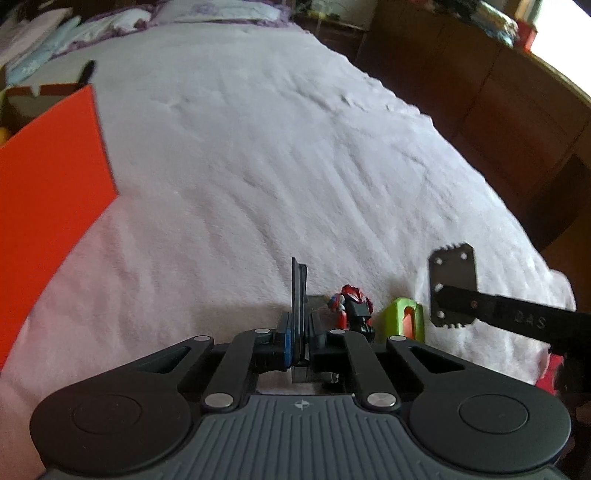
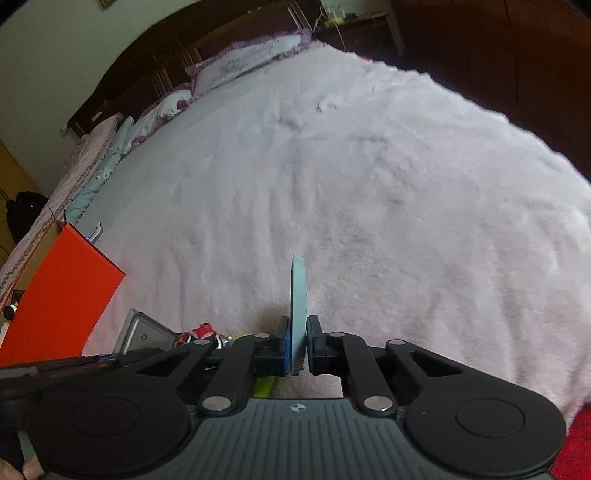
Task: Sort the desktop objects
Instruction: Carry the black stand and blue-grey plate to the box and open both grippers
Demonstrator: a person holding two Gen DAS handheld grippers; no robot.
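Observation:
A small red and black toy robot (image 1: 352, 310) stands on the fluffy pale pink blanket (image 1: 258, 166), just right of my left gripper (image 1: 299, 264). Beside it lies a lime-green piece with an orange inner part (image 1: 404, 319). The left gripper is shut, its thin fingers pressed together with nothing visible between them. The right gripper's serrated finger plate (image 1: 452, 284) hovers right of the green piece. In the right wrist view my right gripper (image 2: 298, 260) is also shut and empty. The toy robot (image 2: 201, 331) peeks out at lower left, partly hidden by the gripper body.
An orange box (image 1: 48, 192) stands at the left, with an open cardboard box (image 1: 22, 103) behind it. Pillows (image 1: 218, 11) lie at the far end of the bed and dark wooden furniture (image 1: 498, 110) lines the right side. The orange box (image 2: 62, 291) and a hand (image 2: 29, 470) show at left.

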